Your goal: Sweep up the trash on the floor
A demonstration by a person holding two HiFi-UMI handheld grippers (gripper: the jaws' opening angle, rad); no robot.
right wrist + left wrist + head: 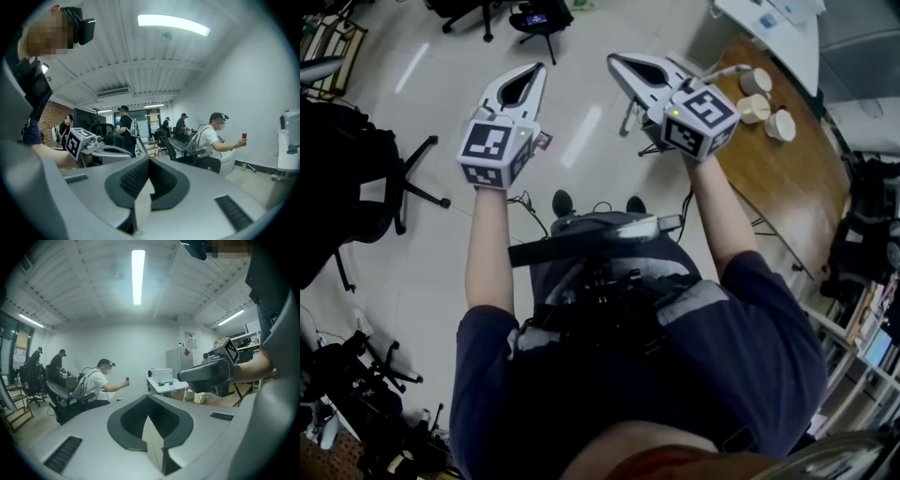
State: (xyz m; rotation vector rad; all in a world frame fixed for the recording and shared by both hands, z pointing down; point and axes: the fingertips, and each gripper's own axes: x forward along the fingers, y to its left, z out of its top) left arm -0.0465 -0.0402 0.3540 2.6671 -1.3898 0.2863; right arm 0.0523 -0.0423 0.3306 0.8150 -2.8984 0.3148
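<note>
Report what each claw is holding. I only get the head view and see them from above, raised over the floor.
Observer: The left claw is shut in its own view, jaws together with nothing between them.
Operator: Check the right one.
Observer: The right claw is shut as well, and it is empty.
Operator: Tell me what they point at.
Observer: Both point across the room at a seated person in a white shirt, who holds up a small red thing.
</note>
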